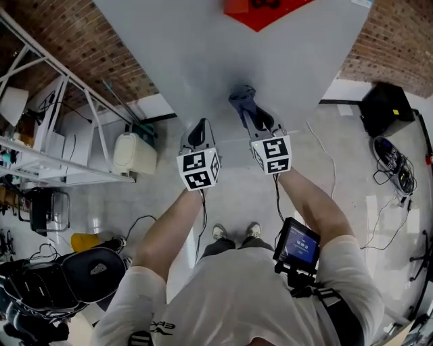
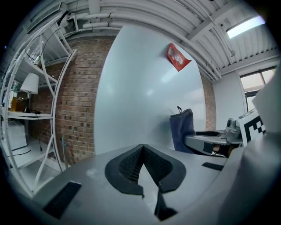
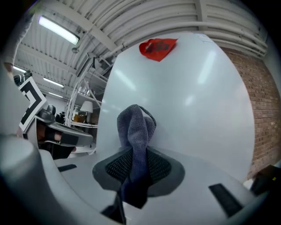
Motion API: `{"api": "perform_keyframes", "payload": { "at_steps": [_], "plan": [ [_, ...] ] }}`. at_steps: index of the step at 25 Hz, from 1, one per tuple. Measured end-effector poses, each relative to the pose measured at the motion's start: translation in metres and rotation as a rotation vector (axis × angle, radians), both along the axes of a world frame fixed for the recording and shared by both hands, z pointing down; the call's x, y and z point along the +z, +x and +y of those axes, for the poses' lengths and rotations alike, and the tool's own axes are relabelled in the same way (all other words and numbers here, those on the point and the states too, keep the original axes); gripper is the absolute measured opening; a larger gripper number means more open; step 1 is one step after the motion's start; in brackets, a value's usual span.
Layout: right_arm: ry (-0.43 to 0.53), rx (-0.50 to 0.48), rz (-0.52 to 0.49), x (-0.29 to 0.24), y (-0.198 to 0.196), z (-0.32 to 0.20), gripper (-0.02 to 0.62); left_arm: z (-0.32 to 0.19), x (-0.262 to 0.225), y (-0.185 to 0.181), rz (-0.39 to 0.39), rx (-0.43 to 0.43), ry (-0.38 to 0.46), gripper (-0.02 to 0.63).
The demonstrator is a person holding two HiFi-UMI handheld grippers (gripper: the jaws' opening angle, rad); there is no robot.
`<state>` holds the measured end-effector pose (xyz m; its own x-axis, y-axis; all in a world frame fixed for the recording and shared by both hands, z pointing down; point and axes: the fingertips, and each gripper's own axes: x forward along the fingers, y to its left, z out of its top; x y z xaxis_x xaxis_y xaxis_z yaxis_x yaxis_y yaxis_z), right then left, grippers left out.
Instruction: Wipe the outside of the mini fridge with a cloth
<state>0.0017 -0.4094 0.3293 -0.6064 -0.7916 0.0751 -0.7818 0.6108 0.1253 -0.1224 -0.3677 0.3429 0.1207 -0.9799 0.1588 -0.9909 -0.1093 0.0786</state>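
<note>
Pale glossy floor (image 1: 352, 155) under me. On it: mini fridge (image 1: 237, 61) straight ahead, white jug (image 1: 134, 154) & white rack (image 1: 47, 135) to my L, black bag (image 1: 74, 277) by my L leg, black box (image 1: 385, 108) + cables (image 1: 396, 162) on R.

hand-held grippers (image 1: 197, 127) (image 1: 247, 103): 2 | cloth (image 3: 136, 127): 1 | mini fridge (image 1: 223, 61): 1 | red sticker (image 1: 260, 12): 1

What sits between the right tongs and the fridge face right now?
Only the cloth: the right tongs are shut on it, its bunched end pointing at the fridge. The right gripper view shows this; whether the cloth touches the fridge is unclear.
</note>
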Motion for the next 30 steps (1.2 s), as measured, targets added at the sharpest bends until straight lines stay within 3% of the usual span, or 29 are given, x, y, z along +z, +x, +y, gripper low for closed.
{"api": "perform_keyframes", "payload": {
  "at_steps": [8, 16, 23, 30],
  "plan": [
    [-0.039, -0.084, -0.001, 0.036, -0.114, 0.02, 0.086, 0.018, 0.031, -0.085, -0.016, -0.052, -0.051, 0.005],
    [-0.048, -0.084, 0.009, 0.065, -0.177, 0.014, 0.086, 0.025, 0.055, -0.124, -0.048, -0.047, -0.077, 0.005],
    [-0.026, -0.064, 0.011, 0.069, -0.189, 0.001, 0.086, 0.018, 0.066, -0.136, -0.053, -0.029, -0.095, 0.005],
    [-0.016, -0.031, 0.008, 0.067, -0.154, 0.0, 0.086, 0.009, 0.067, -0.107, -0.048, 0.008, -0.089, 0.005]
  ]
}}
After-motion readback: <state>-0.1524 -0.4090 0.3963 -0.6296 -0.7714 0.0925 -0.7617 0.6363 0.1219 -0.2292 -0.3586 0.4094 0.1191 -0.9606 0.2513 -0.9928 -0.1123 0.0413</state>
